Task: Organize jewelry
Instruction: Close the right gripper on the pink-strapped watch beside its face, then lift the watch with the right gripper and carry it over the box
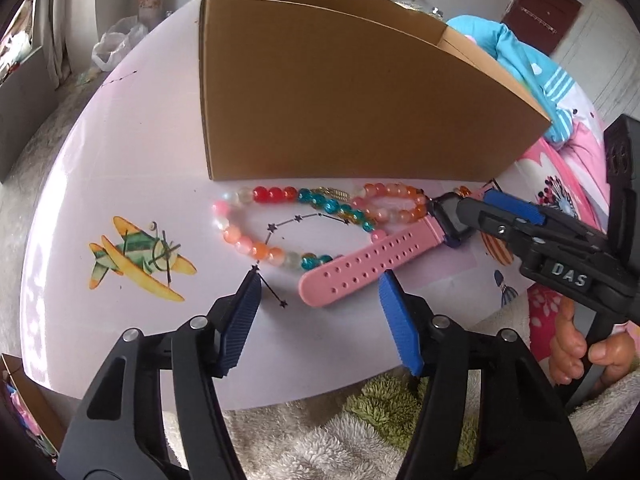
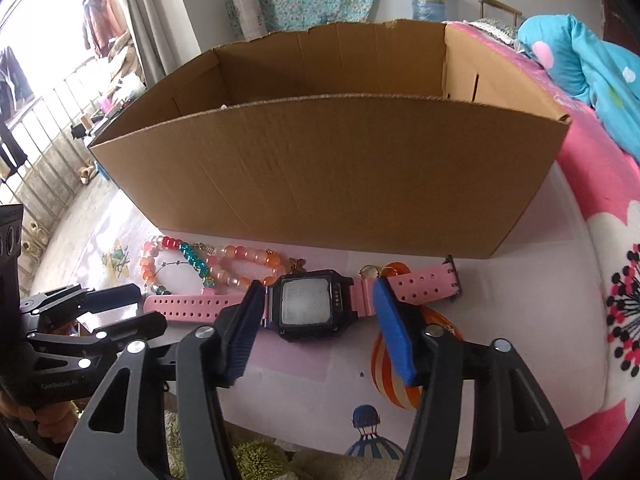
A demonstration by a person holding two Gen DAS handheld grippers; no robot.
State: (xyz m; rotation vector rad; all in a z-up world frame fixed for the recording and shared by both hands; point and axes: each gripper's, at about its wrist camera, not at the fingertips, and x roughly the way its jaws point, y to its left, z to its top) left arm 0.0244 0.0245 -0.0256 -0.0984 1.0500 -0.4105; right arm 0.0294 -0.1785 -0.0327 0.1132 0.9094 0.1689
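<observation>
Watch point(image 2: 308, 306) lies on the tabletop point(image 2: 304, 364) before the cardboard box point(image 2: 320, 172). Your right hand-held gripper point(image 2: 316, 312) straddles its rigid case, unclenched; grip there, since the pink strap flops.

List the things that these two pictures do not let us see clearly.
- Floor of the cardboard box: hidden by its front wall in both views.
- Watch screen: too blurred to read, right wrist view.
- Gold piece among the beaded bracelets: too small to identify.
- Right tool pads on the watch: contact unclear.
</observation>
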